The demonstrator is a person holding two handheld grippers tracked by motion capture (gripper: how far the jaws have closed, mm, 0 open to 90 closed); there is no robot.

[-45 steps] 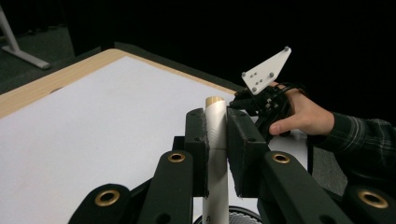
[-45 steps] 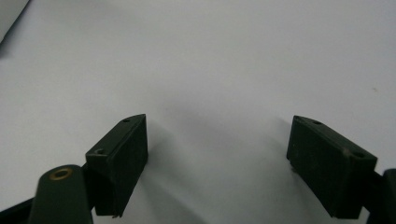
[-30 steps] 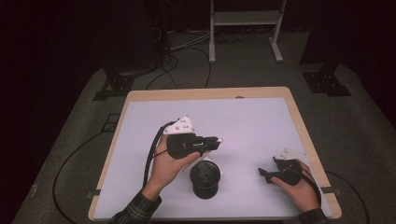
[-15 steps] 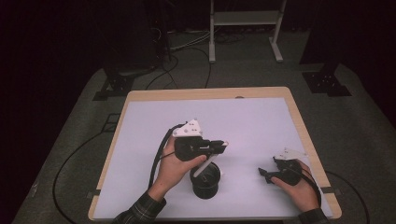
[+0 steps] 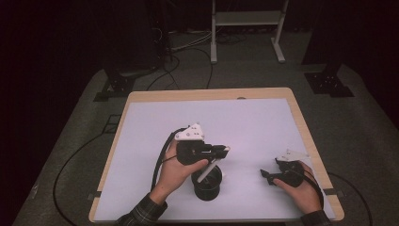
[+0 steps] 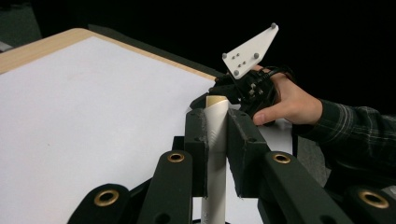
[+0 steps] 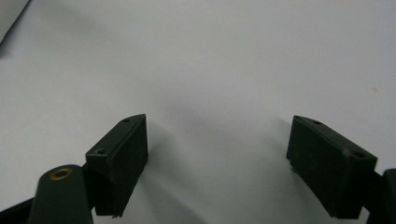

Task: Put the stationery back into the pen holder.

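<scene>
My left gripper [image 5: 221, 151] is shut on a thin white tube [image 5: 209, 168] that slants down into a black round holder [image 5: 207, 184] near the table's front edge. In the left gripper view the jaws [image 6: 217, 140] clamp the upright tube [image 6: 217, 106], whose top end has a gold rim. My right gripper [image 5: 266, 175] rests low on the white table top at the front right. Its jaws [image 7: 217, 156] stand wide open with bare table between them. The same right gripper [image 6: 250, 88], in a hand with a plaid sleeve, also appears farther off in the left gripper view.
The white table top [image 5: 235, 122] has a wooden rim [image 5: 207, 94]. Cables [image 5: 162, 157] trail from the left gripper across the front left. Beyond the table, a white metal stand [image 5: 244, 28] and dark stand bases sit on the grey floor.
My left hand has carried the tube rightward and toward the front, from beside the black holder to over it; the tube's lower end is now in the holder. The right hand has kept still.
</scene>
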